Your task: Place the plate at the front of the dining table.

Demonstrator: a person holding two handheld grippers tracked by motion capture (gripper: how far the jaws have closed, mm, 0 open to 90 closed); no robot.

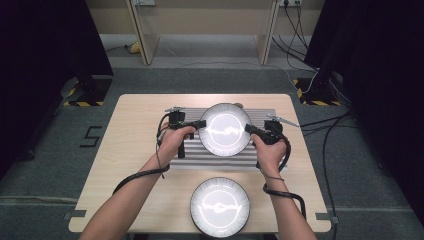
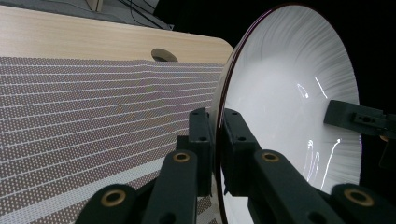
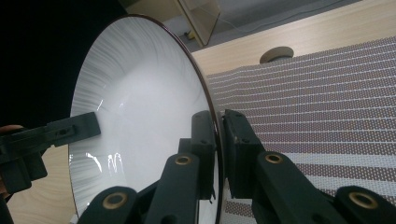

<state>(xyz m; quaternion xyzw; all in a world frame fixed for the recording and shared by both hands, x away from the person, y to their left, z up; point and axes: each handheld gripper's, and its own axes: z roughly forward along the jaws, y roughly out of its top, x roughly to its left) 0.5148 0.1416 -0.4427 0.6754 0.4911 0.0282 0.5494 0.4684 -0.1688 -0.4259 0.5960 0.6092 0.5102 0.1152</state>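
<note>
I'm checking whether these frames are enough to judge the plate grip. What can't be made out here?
- Underside of the held plate: high view, hidden by the plate itself.
- Mat beneath that plate: high view, covered by it.
- Near plate: high view, its pattern washed out by glare, its lower rim at the frame's edge.
- Left gripper and right gripper: their bodies cut off at the bottom of their own views.

Both claws, left (image 1: 202, 123) and right (image 1: 248, 129), seemingly clamped shut.
</note>
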